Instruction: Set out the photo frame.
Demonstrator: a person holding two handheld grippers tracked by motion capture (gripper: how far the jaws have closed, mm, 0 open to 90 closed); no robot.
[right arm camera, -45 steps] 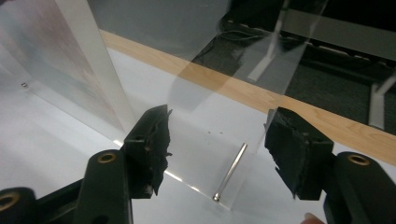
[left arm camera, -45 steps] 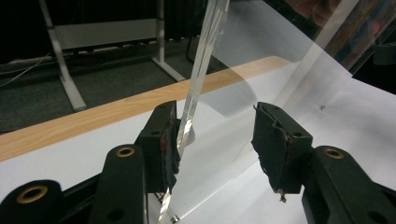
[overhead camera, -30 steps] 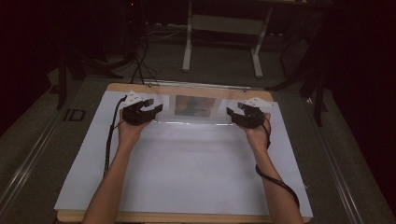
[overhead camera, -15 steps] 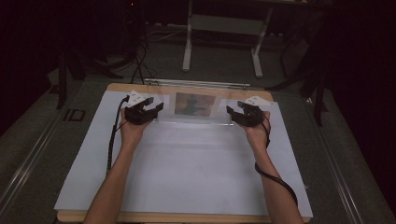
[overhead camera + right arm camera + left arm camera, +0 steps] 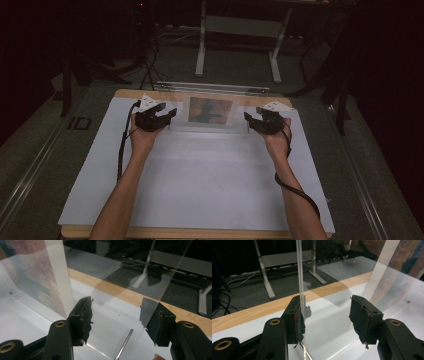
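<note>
Table: pale wood edge, top covered w/ white sheet. Clear acrylic frame, colourless, holds a print w/ blurred blue, brown and reddish patches, white border (mottled purple-orange streaks close up). Left gripper and right gripper: black, brass-coloured rivets, worn black pads. Cable black. Floor dark grey carpet. Desk legs light grey.

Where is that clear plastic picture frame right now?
In the high view, the clear acrylic picture frame stands at the table's far edge, midway between the left gripper and right gripper.
</note>
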